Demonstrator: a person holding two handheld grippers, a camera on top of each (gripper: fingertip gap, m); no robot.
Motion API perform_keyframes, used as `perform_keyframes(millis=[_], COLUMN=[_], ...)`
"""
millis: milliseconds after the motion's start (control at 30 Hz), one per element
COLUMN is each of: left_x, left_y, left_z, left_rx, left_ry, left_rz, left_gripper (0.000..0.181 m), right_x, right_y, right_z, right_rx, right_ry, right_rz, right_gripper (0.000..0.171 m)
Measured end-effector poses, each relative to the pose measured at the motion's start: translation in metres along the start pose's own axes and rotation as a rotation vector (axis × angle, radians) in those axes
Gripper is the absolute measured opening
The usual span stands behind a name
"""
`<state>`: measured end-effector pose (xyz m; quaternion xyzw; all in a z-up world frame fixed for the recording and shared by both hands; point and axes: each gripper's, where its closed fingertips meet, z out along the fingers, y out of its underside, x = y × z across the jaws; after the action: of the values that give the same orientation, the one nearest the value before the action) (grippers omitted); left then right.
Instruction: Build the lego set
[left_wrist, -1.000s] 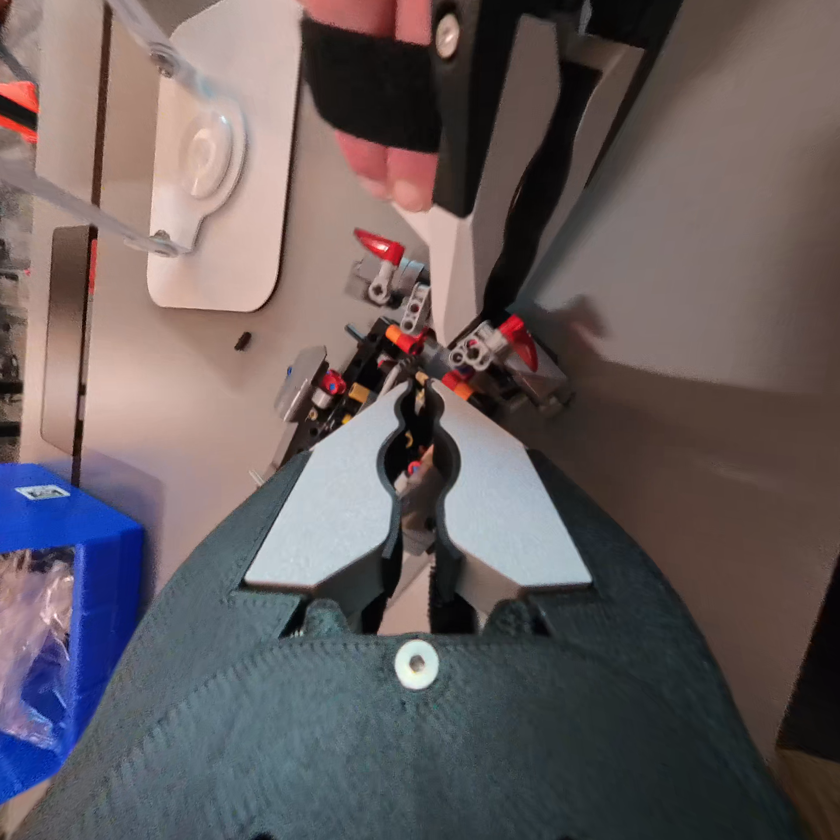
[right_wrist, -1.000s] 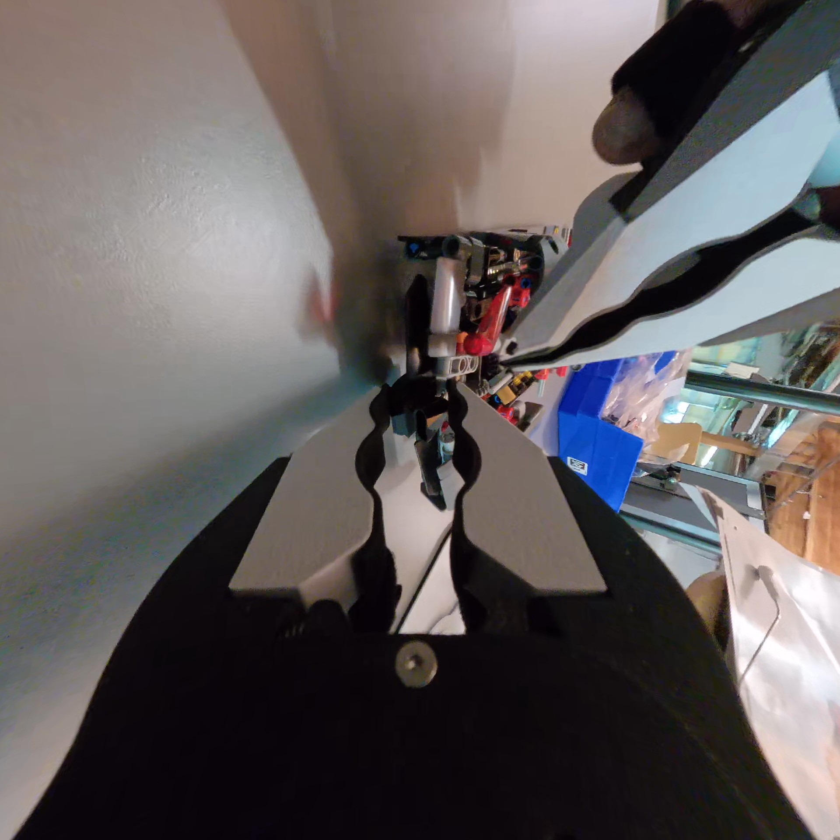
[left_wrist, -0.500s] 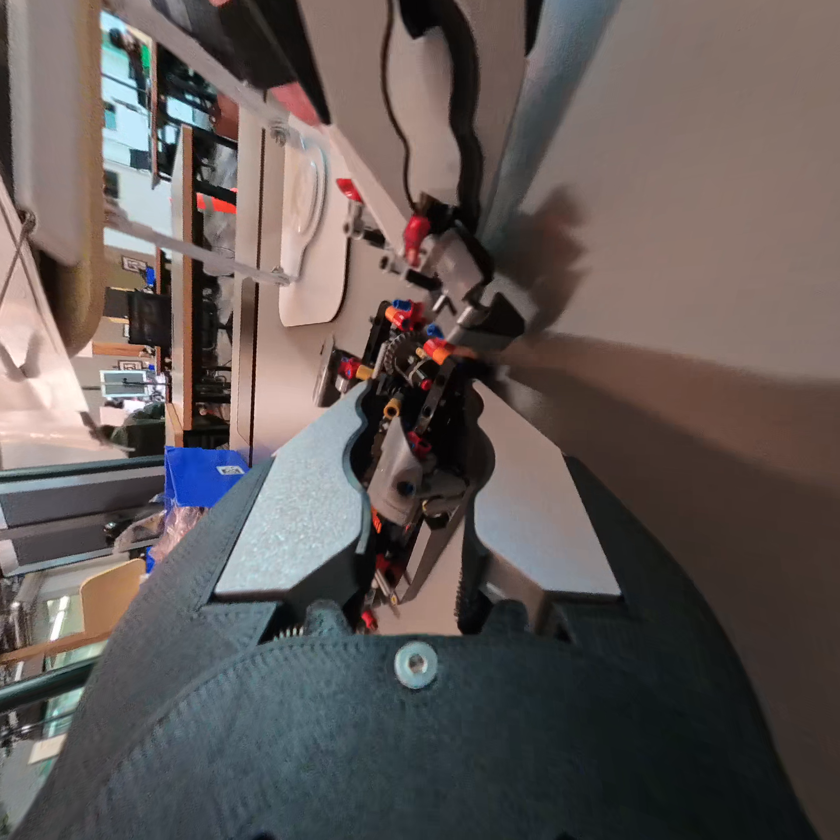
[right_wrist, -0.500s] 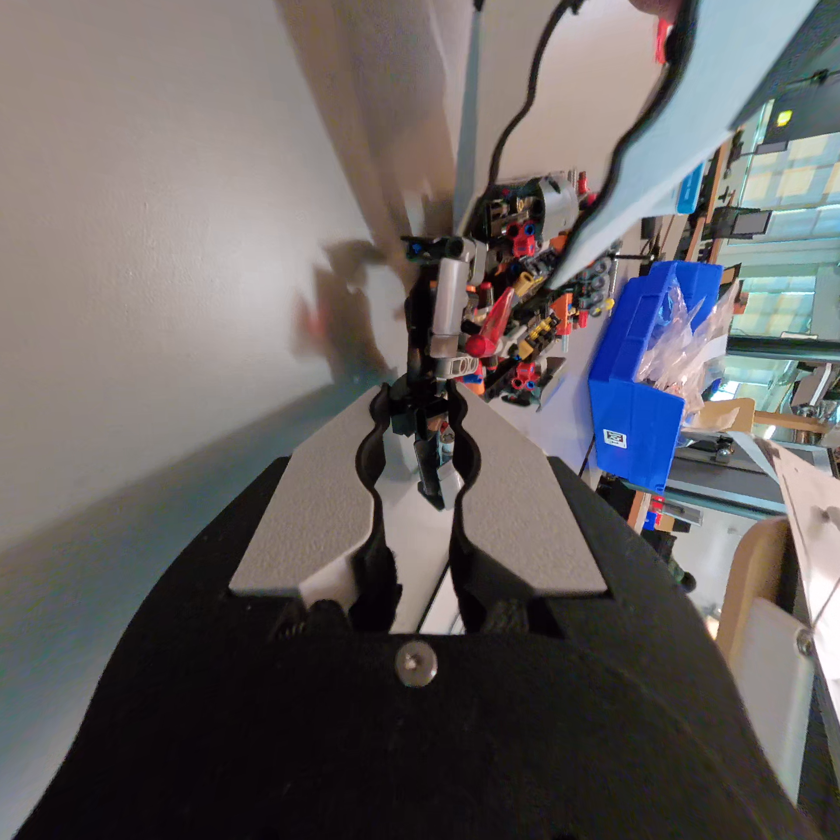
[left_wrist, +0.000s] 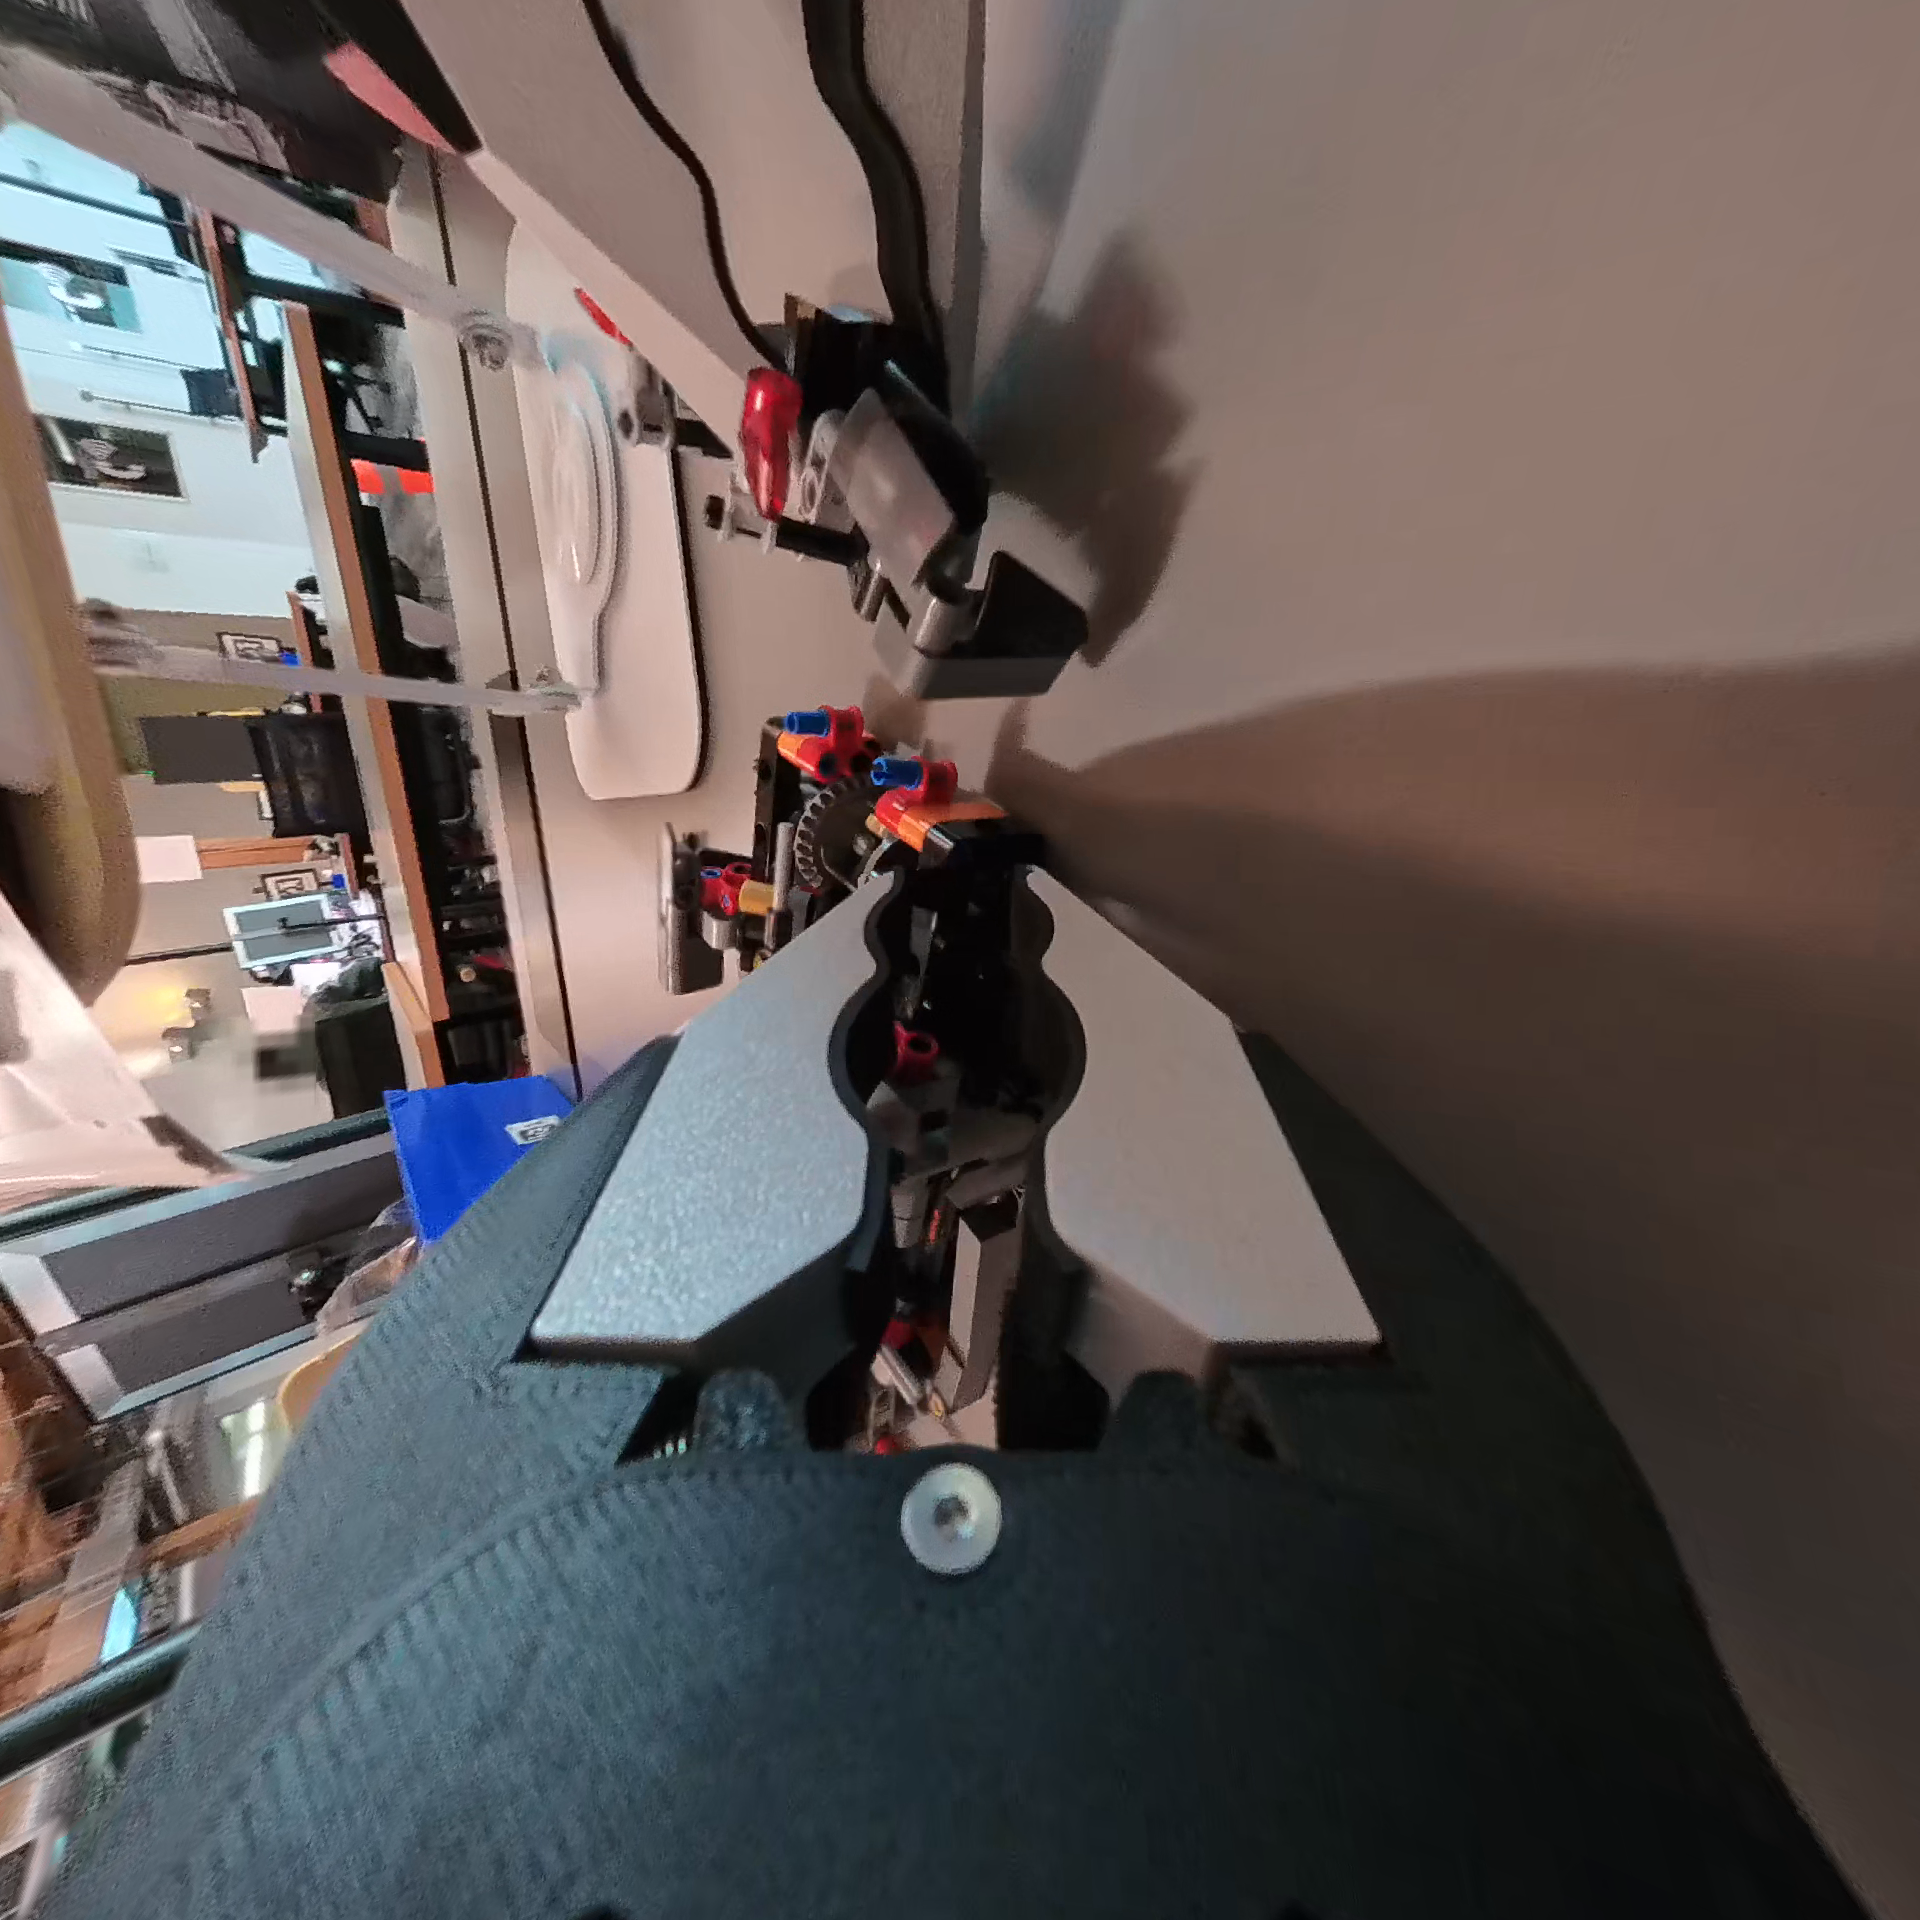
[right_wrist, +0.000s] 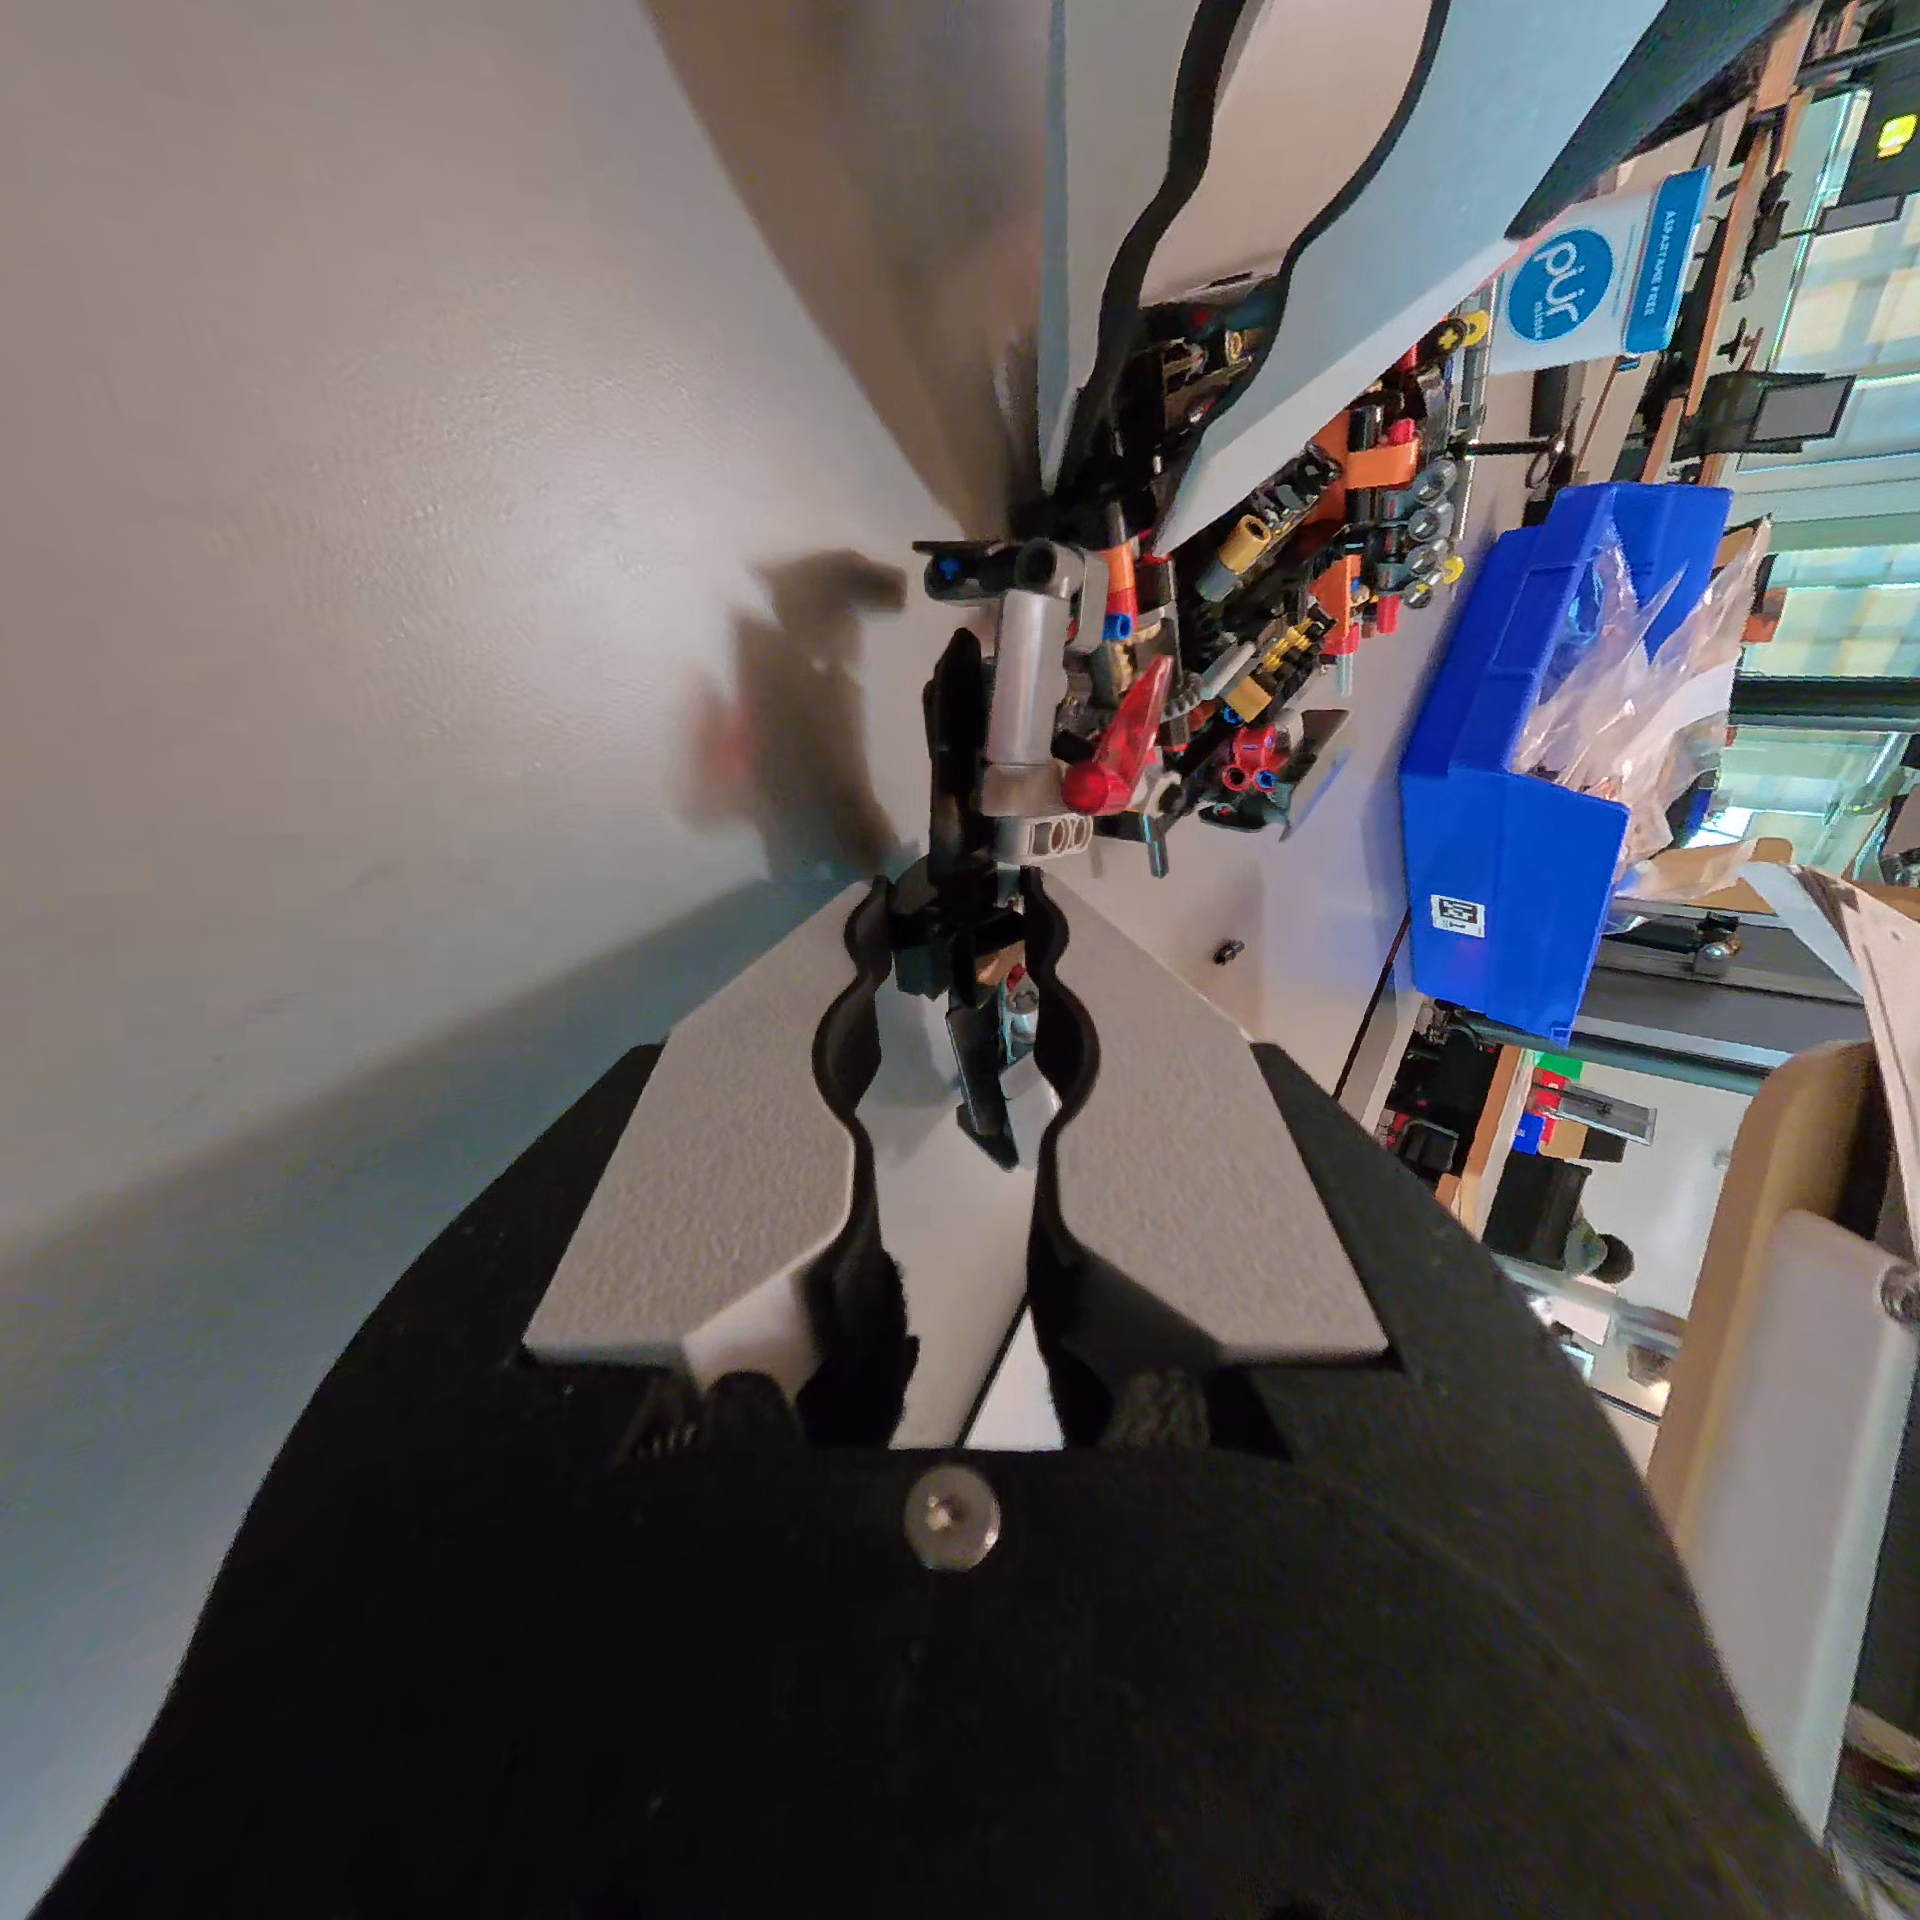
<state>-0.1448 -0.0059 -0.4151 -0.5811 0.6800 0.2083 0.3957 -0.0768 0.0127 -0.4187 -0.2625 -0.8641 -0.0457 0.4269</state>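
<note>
Since half a second back both grippers have rolled further and my right gripper's sub-assembly has swung closer to the main build. Table (left_wrist: 1455, 312) fills most of both views (tilted sideways), blue bin (right_wrist: 1496, 831) off behind. Main lego model (left_wrist: 883, 831) sits clamped in my left gripper (left_wrist: 961, 904), its long axis running forward out past the tips. My right gripper (right_wrist: 956, 904) is clamped on the smaller grey-and-black sub-assembly (right_wrist: 1023, 686), which also sticks forward along the fingers. I judge the two pieces lie nearly nose to nose, just apart, the red claw piece (right_wrist: 1117, 758) facing the model, so joining turns on lining up those axes.
</note>
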Motion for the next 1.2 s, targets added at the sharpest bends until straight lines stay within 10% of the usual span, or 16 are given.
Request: perform_keyframes(millis=[1200], left_x=[0.081], left_y=[-0.012], left_z=[-0.106], left_rx=[-0.204], left_ry=[-0.061], left_rz=[-0.174], left_gripper=[0.026], right_x=[-0.056], right_y=[-0.069], right_z=[-0.054], right_rx=[-0.089], right_ry=[0.03], right_rz=[0.094], right_gripper=[0.022])
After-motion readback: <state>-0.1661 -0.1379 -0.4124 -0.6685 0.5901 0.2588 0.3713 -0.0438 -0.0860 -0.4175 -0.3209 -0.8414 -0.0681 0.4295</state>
